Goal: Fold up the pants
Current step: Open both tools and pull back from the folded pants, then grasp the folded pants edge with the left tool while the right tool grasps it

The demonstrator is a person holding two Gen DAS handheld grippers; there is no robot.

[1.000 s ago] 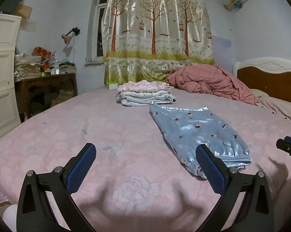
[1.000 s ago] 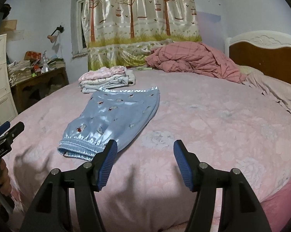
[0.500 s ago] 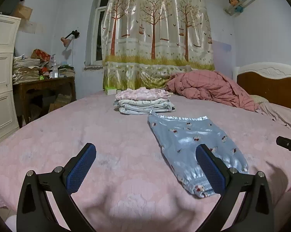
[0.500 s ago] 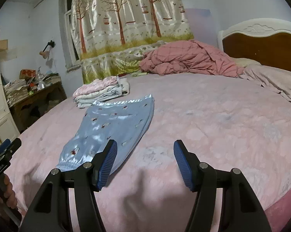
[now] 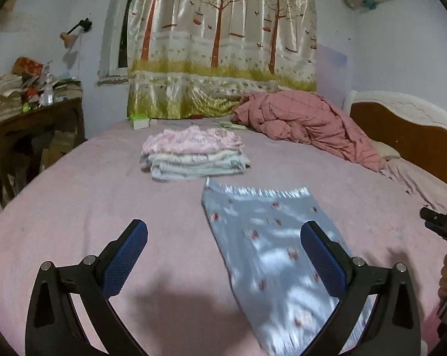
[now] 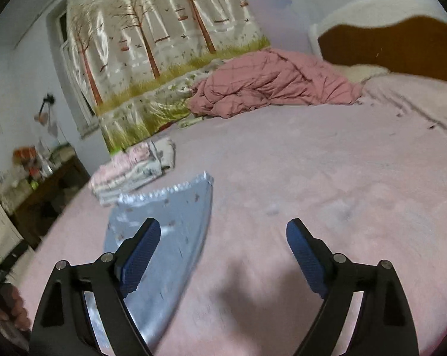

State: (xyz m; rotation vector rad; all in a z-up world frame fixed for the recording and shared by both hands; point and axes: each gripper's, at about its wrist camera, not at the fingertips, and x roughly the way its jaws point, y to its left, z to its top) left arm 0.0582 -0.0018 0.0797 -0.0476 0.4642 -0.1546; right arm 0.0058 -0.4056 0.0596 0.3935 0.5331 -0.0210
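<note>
Shiny light-blue pants [image 5: 271, 246] with small red prints lie flat and folded lengthwise on the pink bed, their fringed hem toward a stack of folded clothes. My left gripper [image 5: 223, 255] hangs open above the bed, its right finger over the pants' left half, nothing between its pads. In the right wrist view the same pants [image 6: 167, 237] lie under the left finger of my right gripper [image 6: 223, 255], whose jaws are opening with nothing between them. The right gripper's tip and a hand show at the left wrist view's right edge.
A stack of folded clothes [image 5: 193, 157] sits just beyond the pants. A crumpled pink quilt [image 5: 306, 124] lies by the wooden headboard [image 5: 407, 130]. A cluttered dark desk [image 5: 30, 124] stands left of the bed; a tree-print curtain [image 5: 220, 44] hangs behind.
Both grippers have moved forward over the bed toward the pants' hem and the clothes stack. The right gripper's jaws have spread wider and it has rolled, tilting its view.
</note>
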